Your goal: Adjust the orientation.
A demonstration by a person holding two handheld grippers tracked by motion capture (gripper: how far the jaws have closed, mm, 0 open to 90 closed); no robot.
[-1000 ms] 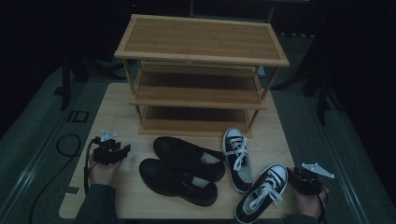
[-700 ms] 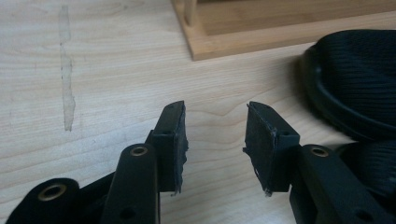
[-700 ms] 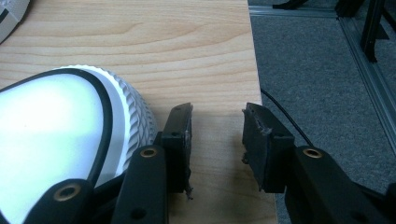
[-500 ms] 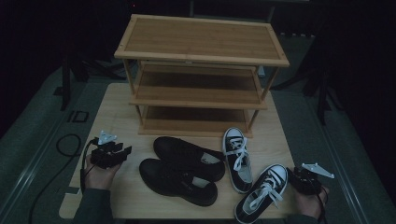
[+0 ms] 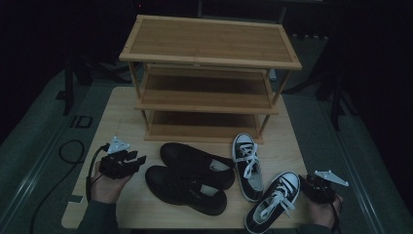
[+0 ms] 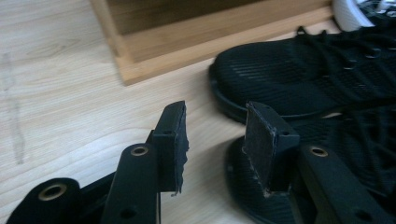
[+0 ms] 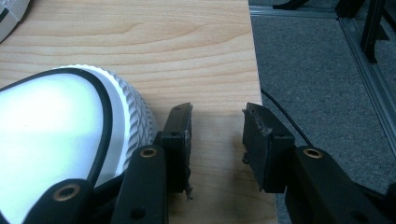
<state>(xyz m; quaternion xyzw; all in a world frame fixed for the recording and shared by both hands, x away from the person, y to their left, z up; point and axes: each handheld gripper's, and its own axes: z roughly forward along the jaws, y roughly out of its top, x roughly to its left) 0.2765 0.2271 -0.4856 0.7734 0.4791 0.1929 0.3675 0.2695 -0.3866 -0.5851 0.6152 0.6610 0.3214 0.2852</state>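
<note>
Two black shoes lie side by side mid-table, the far black shoe [image 5: 195, 160] [image 6: 299, 79] and the near black shoe [image 5: 185, 191] [image 6: 236, 170]. To their right lie a far black-and-white sneaker [image 5: 247, 165] and a near sneaker [image 5: 272, 202], whose white toe cap [image 7: 51, 121] sits just left of my right gripper's jaws. My left gripper [image 5: 138, 159] [image 6: 215, 121] hovers left of the black shoes, pointing at their toes; its jaws have just been closing a little and stand open with nothing between them. At the table's right front corner my right gripper [image 5: 307, 183] [image 7: 217, 116] is open on nothing.
A three-tier wooden shoe rack [image 5: 209, 44] stands at the back of the light wooden table [image 5: 117, 117]; its base corner [image 6: 135, 65] is just ahead of my left gripper. Grey floor [image 7: 327, 70] drops off right beside my right gripper. A cable [image 5: 68, 146] lies on the floor at left.
My left gripper has lifted and shifted slightly toward the black shoes. The right gripper and all the shoes have stayed put.
</note>
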